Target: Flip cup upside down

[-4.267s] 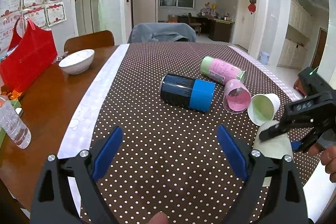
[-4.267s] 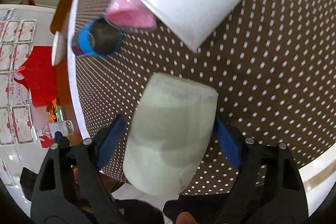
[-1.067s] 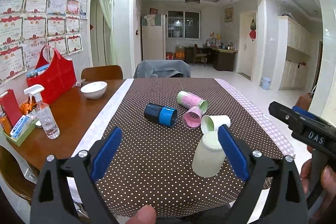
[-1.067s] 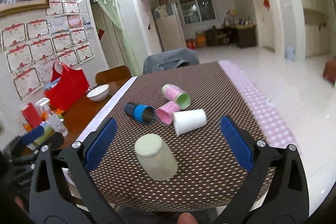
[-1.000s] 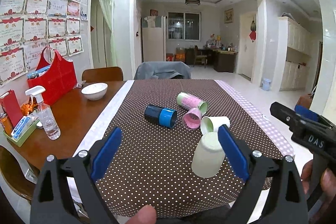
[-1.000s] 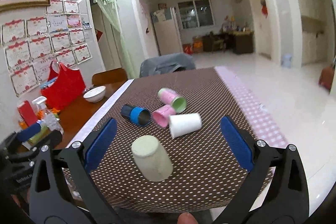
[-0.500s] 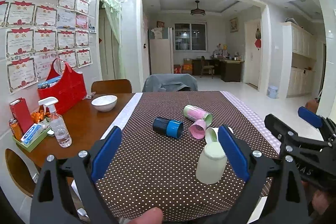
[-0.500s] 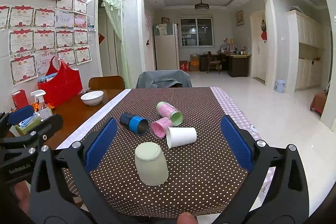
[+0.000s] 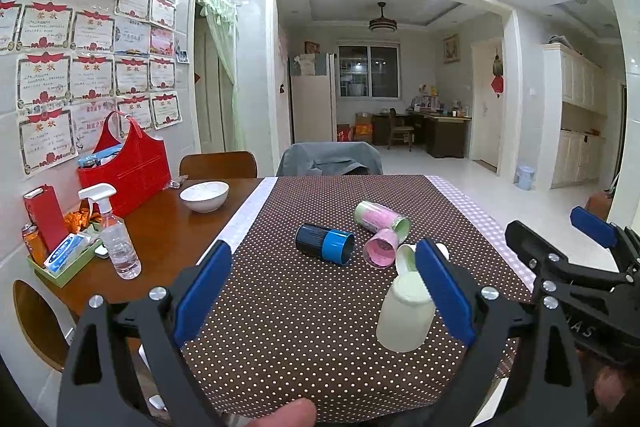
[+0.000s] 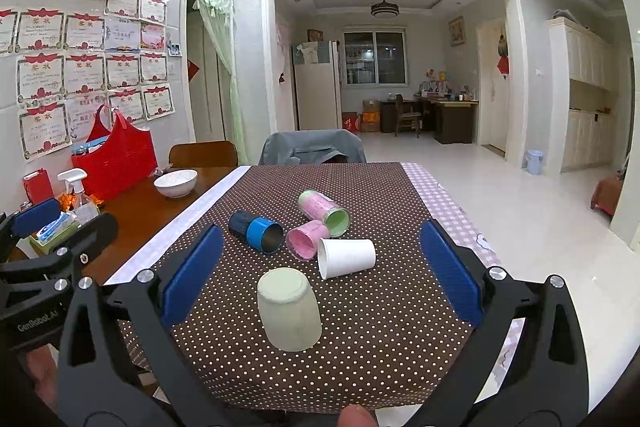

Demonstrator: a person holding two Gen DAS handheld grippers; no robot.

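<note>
Dotted brown cloth covers the desk (image 10: 400, 327), which stands in a dining room open to a lit living area behind. We see the pale green cup (image 10: 289, 309) standing mouth-down near the front edge of the cloth, its flat base uppermost, so we judge the flip as done for this one. Beyond it lie four more on their sides: a white paper cup (image 10: 346, 257), a pink cup (image 10: 306, 238), a pink-and-green tumbler (image 10: 323, 207) and a blue-banded dark cup (image 10: 256, 230), the middle three touching or nearly so. Both the left gripper (image 9: 320, 289) and the right gripper (image 10: 318, 269) hover above the desk with fingers spread wide, holding nothing. We judge the green cup light, thin-walled and smooth, hence easily crushed or tipped; its taper narrows toward the base, so a hold across the mid-wall, squeezed gently, should serve best. The paper cup would likely dent sooner and wants a hold near its stiffer rim.
</note>
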